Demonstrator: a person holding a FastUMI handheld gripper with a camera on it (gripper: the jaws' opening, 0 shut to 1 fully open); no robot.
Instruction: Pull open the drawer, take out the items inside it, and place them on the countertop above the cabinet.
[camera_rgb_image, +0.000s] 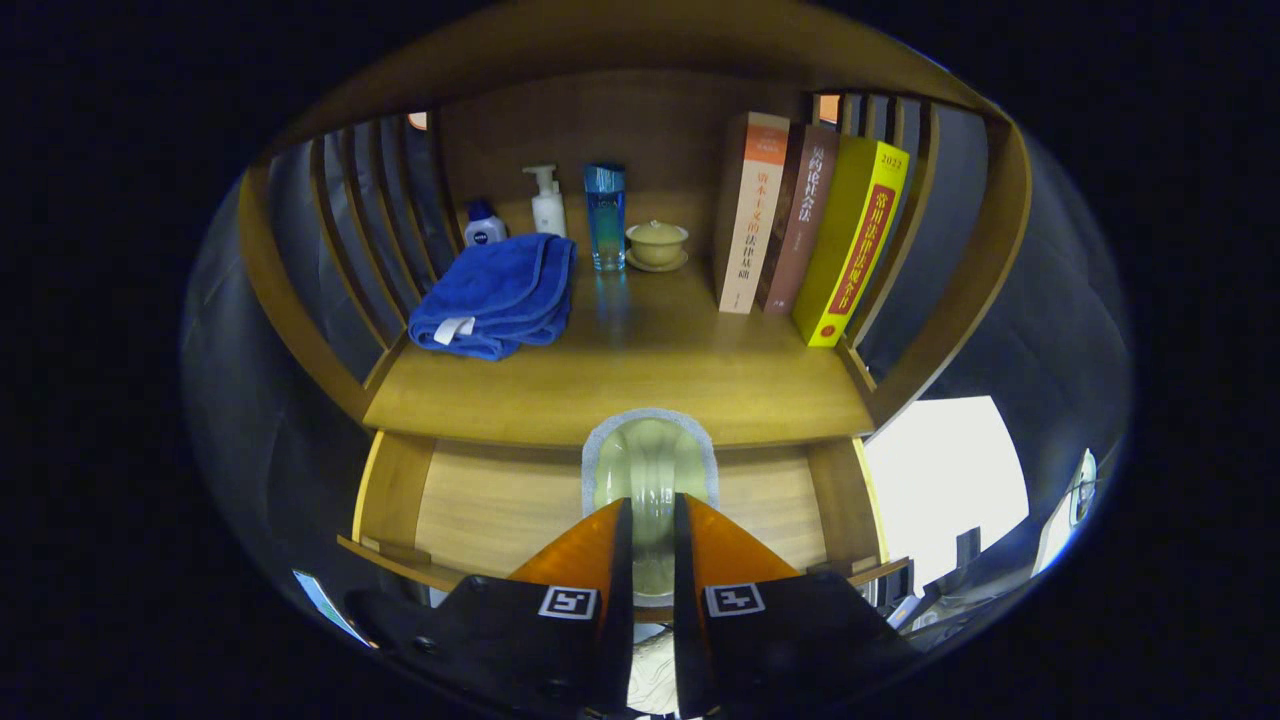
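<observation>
Drawer stands pulled open below the bench, its wooden floor bare where it shows. The gripper has its fingers nearly closed, pinching a pale green ceramic piece on edge, apparently lifted out of the drawer and held at the bench's front lip, likely for setting down. On the bench beyond it sit a folded blue towel, two small bottles, a blue bottle, a lidded cup and three upright books.

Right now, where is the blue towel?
The blue towel lies folded on the countertop, beyond the tool, beside a small white jar and pump bottle, across from the books.
</observation>
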